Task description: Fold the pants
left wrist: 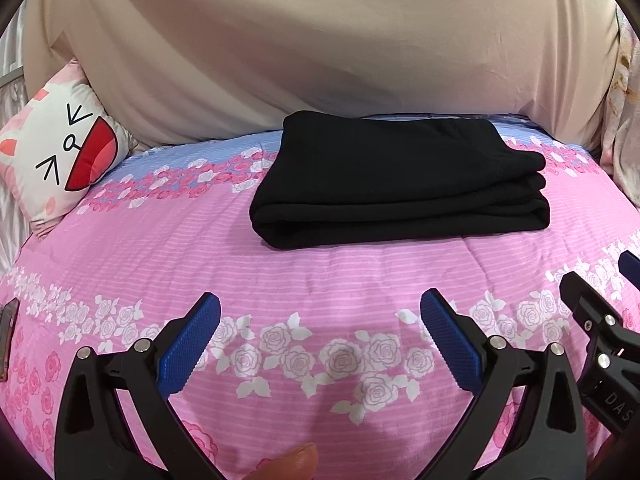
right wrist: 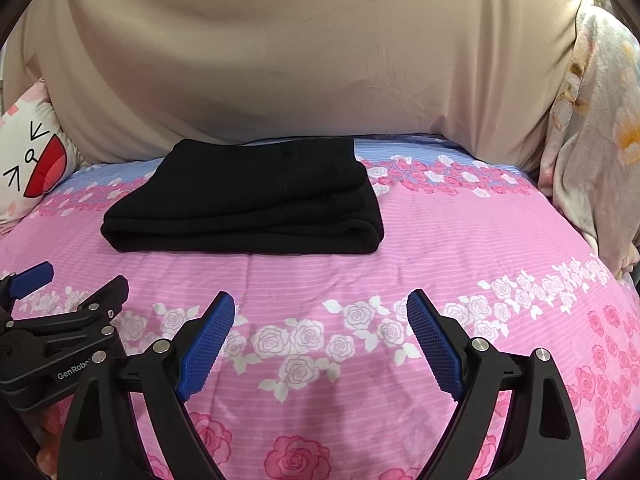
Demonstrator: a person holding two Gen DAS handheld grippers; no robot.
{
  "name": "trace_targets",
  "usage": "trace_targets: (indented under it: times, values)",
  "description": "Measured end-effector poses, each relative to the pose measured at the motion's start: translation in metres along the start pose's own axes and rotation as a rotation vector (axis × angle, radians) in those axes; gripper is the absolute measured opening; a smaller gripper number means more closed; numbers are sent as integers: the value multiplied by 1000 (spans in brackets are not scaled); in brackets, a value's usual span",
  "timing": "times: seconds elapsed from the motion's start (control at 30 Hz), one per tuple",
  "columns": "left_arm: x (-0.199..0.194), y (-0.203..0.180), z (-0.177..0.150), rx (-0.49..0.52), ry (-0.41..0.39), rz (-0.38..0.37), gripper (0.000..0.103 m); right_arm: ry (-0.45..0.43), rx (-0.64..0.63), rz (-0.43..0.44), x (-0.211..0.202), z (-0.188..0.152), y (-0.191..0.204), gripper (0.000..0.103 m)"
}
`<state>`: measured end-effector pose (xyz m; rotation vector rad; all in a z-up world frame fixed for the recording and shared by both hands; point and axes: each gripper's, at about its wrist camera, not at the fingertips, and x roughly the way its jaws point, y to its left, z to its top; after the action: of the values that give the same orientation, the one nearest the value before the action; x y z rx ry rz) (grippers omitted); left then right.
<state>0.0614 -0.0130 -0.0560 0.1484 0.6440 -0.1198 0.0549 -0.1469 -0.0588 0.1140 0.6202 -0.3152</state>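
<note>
Black pants (left wrist: 396, 184) lie folded into a thick rectangular stack on the pink floral bedsheet (left wrist: 320, 276), near the far side of the bed; they also show in the right wrist view (right wrist: 248, 208). My left gripper (left wrist: 320, 308) is open and empty, held above the sheet well short of the stack. My right gripper (right wrist: 320, 308) is open and empty too, on the near side of the pants. Each gripper shows at the edge of the other's view: the right one (left wrist: 600, 308) and the left one (right wrist: 68, 284).
A beige cloth (left wrist: 320, 48) hangs behind the bed. A cartoon-face pillow (left wrist: 60, 152) sits at the far left. A floral blanket (right wrist: 596, 140) is bunched at the right edge. A dark flat object (left wrist: 8, 320) lies at the left edge of the sheet.
</note>
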Motion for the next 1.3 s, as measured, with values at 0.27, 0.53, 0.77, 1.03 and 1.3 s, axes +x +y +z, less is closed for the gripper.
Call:
trace_targets:
  times: [0.27, 0.53, 0.77, 1.03, 1.3]
  values:
    - [2, 1, 1, -6, 9, -4, 98, 1, -2, -1, 0, 0, 0, 86]
    - [4, 1, 1, -5, 13, -5, 98, 1, 0, -2, 0, 0, 1, 86]
    - [4, 1, 0, -7, 12, -3, 98, 2, -1, -1, 1, 0, 0, 86]
    - [3, 1, 0, -6, 11, -2, 98, 3, -2, 0, 1, 0, 0, 86]
    - [2, 1, -1, -10, 7, -3, 98, 3, -1, -1, 1, 0, 1, 86]
